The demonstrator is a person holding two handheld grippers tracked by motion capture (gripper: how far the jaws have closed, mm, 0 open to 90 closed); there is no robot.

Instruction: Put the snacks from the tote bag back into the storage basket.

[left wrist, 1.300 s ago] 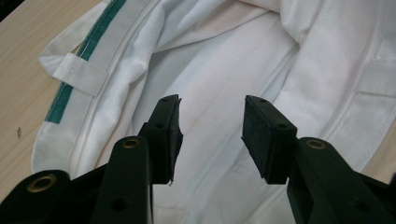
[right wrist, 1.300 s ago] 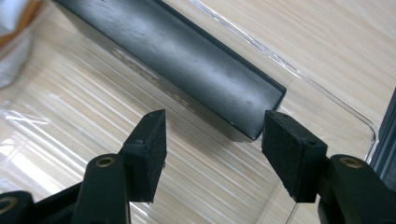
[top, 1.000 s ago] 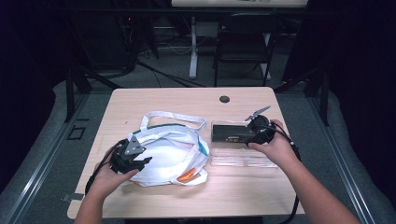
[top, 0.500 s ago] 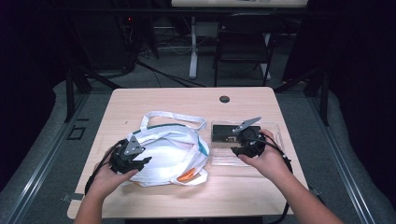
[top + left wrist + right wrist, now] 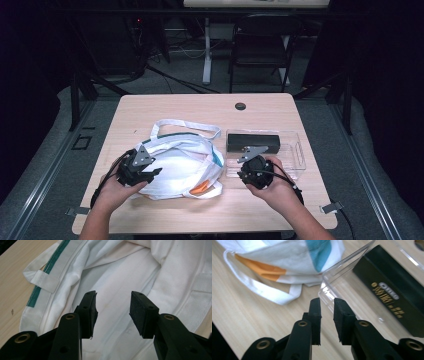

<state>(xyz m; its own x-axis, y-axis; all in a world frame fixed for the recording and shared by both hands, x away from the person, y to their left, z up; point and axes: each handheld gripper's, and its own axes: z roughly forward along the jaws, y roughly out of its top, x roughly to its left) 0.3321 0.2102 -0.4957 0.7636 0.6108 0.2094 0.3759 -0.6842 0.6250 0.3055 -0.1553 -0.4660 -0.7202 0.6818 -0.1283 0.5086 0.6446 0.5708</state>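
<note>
Grippers are converging on a white cloth bag (image 5: 180,165): the left gripper (image 5: 112,312), jaws parted, is hovering over its folds, while the right gripper (image 5: 327,315), jaws just narrowing on nothing, is sitting nearer the clear tray (image 5: 342,277), apparently facing leftward toward the bag's orange-trimmed edge.

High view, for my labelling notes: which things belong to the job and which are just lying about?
In the job:
- white cloth bag with green trim
- left gripper
- right gripper
- clear plastic tray
- black oblong box

Lying about:
- black folding chair
- round black table grommet
</note>
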